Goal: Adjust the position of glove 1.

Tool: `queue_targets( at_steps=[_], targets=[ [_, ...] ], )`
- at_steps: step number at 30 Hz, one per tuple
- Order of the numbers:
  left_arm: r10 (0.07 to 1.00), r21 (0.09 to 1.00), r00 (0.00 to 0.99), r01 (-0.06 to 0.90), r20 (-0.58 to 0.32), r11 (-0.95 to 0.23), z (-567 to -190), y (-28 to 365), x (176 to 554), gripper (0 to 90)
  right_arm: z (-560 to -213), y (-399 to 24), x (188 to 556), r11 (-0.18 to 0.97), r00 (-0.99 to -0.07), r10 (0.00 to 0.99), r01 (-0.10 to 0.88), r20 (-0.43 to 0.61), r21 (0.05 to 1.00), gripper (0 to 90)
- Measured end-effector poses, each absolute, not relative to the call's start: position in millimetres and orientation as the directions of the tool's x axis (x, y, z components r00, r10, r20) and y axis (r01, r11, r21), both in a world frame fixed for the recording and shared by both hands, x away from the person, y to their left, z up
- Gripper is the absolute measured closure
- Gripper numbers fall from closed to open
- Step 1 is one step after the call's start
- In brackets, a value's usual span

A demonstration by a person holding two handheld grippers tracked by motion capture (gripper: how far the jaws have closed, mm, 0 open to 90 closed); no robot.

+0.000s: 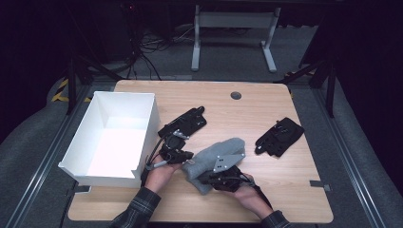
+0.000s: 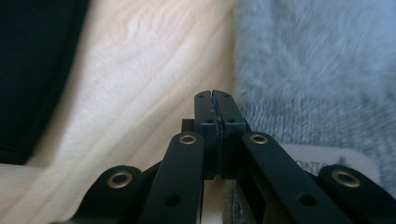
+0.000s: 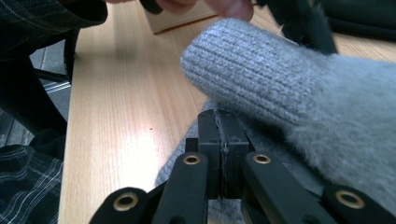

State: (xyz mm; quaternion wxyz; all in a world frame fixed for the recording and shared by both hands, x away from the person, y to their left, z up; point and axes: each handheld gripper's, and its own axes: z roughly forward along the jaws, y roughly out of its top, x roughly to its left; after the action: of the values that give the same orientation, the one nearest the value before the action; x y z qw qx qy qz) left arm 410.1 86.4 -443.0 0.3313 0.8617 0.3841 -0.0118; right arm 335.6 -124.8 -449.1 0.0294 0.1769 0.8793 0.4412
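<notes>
Where a grey knit glove (image 2: pixel 322 70) lies, its label (image 2: pixel 327 165) reads "ONTA".

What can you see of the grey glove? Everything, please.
The grey glove is fuzzy knit with a ribbed cuff and a tag on it, lying flat mid-table, slanting from the near edge toward the far right. The right claw is shut at its near end; the left claw, also shut, sits at its left edge. Whether either pinches fabric is unclear.
</notes>
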Motion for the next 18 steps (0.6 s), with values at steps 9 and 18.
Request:
queue_targets(
  at_steps=[9, 18],
  targets=[
    [0.603, 0.598, 0.737, 0.641, -0.305, -0.481, -430, 81, 402, 90.0, -443, -128, 335, 0.503, -0.931, 0.356, 0.266, 0.084, 0.822, 90.0],
    [0.568, 0.616, 0.768, 0.607, -0.295, -0.501, -422, 75, 395, 90.0, -438, -137, 330, 0.490, -0.930, 0.359, 0.263, 0.082, 0.831, 90.0]
  ],
)
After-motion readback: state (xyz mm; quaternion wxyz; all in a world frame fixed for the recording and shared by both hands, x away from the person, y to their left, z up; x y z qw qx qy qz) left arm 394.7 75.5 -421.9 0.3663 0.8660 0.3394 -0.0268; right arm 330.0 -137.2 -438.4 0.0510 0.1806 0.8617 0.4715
